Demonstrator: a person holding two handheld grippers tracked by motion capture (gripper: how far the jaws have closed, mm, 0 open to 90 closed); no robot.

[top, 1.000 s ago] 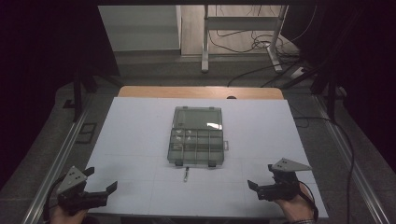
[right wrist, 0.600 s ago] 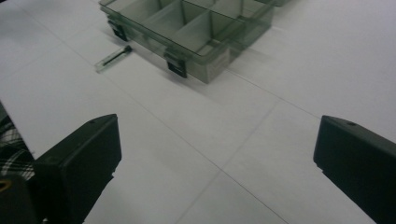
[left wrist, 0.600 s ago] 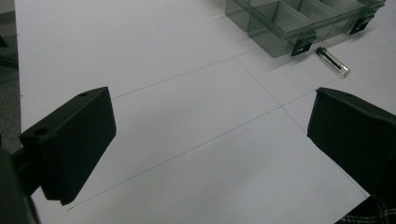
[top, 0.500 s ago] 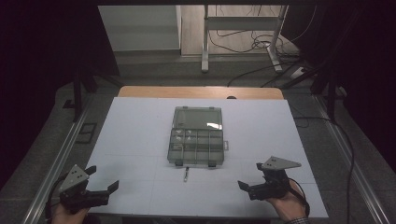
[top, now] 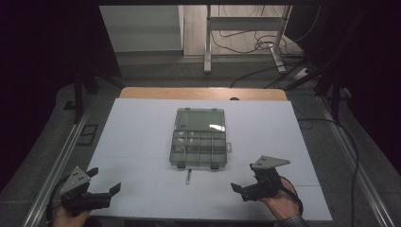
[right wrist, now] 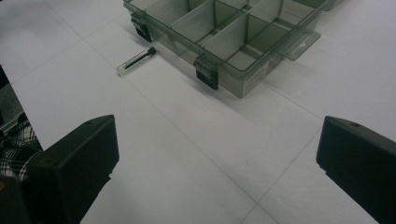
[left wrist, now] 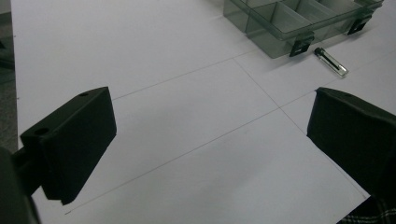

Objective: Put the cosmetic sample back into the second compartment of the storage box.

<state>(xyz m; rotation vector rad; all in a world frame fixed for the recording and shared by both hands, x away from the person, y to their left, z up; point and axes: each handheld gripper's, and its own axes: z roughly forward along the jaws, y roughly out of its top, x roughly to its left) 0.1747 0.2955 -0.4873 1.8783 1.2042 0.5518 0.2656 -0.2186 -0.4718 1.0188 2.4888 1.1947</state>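
Right hand-held gripper (top: 247, 188) has slid leftward along the bottom of the frame toward the small vial (top: 188, 176); left hand-held gripper (top: 105, 181) barely shifted, lower left. Both jaws wide, nothing held. Vial lies flat on the white tabletop (top: 137, 127), just below the front edge of the open compartment box (top: 198, 142), centre frame, not touching it. Looks light, rigid, slick, likely glass, and will roll. Best pinch: mid-body, across the axis. Box latches sit close behind; plenty of open room below and to both sides.
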